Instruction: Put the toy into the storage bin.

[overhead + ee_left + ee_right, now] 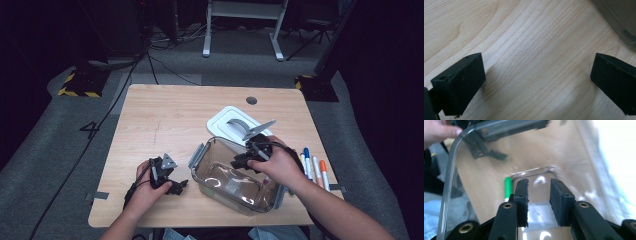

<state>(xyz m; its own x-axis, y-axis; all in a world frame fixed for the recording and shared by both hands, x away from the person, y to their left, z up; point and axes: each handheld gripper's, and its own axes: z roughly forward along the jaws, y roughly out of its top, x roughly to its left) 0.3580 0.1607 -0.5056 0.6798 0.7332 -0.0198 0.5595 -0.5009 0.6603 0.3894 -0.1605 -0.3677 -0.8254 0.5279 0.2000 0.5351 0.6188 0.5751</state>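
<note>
Clear plastic makes the box (235,180) that sits on the wooden table (165,120), near the front edge and a little right of the middle. It is a deep rectangular container with rounded corners, and its walls are slightly smoky, so the wood shows through them. Grey clip flaps hang on its short sides, one at the left end and one at the front right corner. Its lid (235,125) is off and lies flat just behind it; the lid is white with a grey patch in the middle. Inside the box a green marker (508,188) lies on the bottom, as the right gripper view shows. The right gripper (245,161) hangs over the open top of the box, pointing down into it. Its jaws stand a small way apart with nothing between them, and the pads touch nothing. The left gripper (176,186) rests low on the table just to the left of the box, apart from it. Its jaws are wide apart, with only bare wood between them, and a corner of the box (621,22) shows at the top right of its own view. Four markers (314,167) lie in a row on the table to the right of the box, with blue, white and orange caps.
</note>
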